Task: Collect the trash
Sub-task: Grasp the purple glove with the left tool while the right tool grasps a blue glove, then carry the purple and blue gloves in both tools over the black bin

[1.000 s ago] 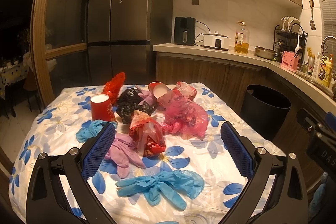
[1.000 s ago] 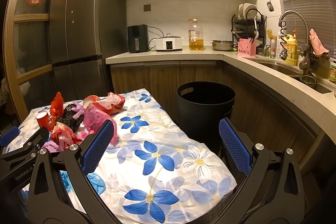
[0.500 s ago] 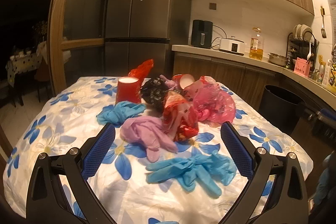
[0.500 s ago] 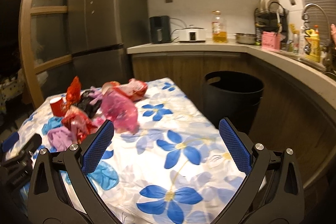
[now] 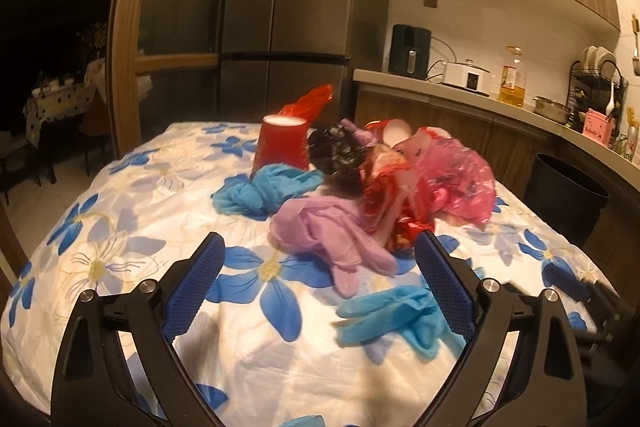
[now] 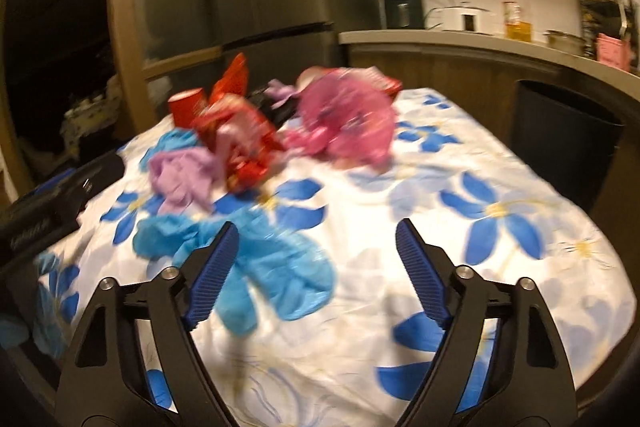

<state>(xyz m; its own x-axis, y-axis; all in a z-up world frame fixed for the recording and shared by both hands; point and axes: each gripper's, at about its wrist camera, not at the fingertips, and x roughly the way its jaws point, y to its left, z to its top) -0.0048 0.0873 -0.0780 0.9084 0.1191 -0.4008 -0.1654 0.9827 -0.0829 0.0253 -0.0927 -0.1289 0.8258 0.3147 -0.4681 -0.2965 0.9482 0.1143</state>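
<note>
A heap of trash lies on a floral-cloth table: a red cup, a black bag, a pink bag, a red wrapper, a purple glove, a blue glove by the cup and a nearer blue glove. My left gripper is open and empty, just short of the purple glove. My right gripper is open and empty, its left finger over the nearer blue glove. The heap also shows blurred in the right wrist view.
A black trash bin stands on the floor right of the table, below the L-shaped counter. A tall fridge stands behind the table. The counter holds appliances, an oil bottle and a dish rack.
Both grippers have swung left and moved in low toward the heap. The right view has turned from the bin to the gloves. Both stay open.
</note>
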